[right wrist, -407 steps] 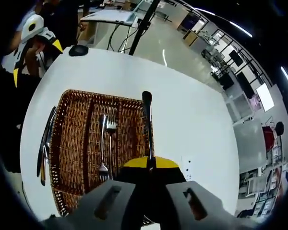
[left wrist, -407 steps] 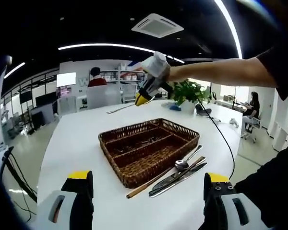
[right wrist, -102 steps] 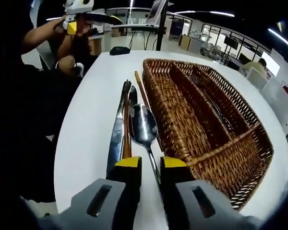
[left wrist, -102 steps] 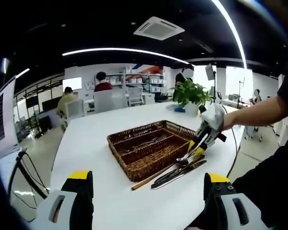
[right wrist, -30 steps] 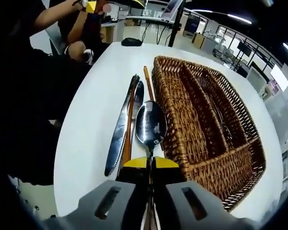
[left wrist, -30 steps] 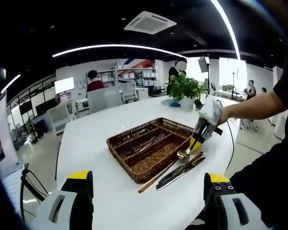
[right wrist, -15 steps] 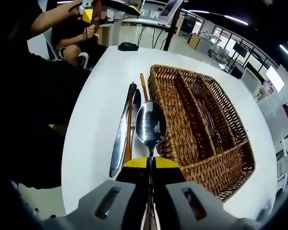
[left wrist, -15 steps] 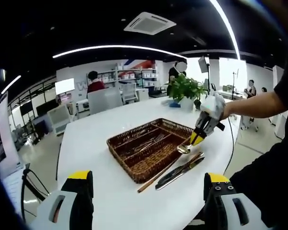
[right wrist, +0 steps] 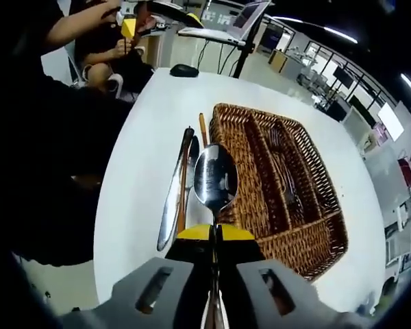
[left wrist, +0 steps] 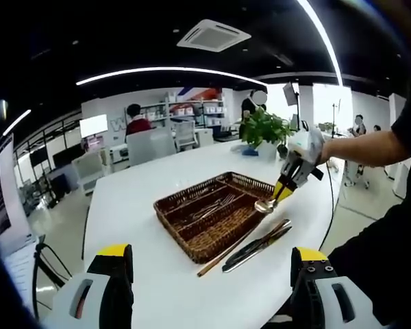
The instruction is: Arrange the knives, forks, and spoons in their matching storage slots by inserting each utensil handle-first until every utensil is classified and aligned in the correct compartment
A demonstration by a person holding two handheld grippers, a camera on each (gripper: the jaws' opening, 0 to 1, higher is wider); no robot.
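My left gripper view sits low and well back, facing across the counter (left wrist: 144, 226) toward the basket (left wrist: 216, 216). My right gripper view looks down from above, nearer. Both share basket (right wrist: 281, 185) and counter (right wrist: 151, 130).

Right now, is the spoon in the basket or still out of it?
Out. The spoon is clamped in the right hand-held gripper, raised above the table beside the wicker basket.

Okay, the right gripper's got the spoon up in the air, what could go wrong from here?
1. The right gripper pinches only the thin handle, so the spoon may pivot or slip.
2. It's held bowl-forward; the task wants handle-first.
3. Forks already lie in the wicker tray; it might land in their slot.
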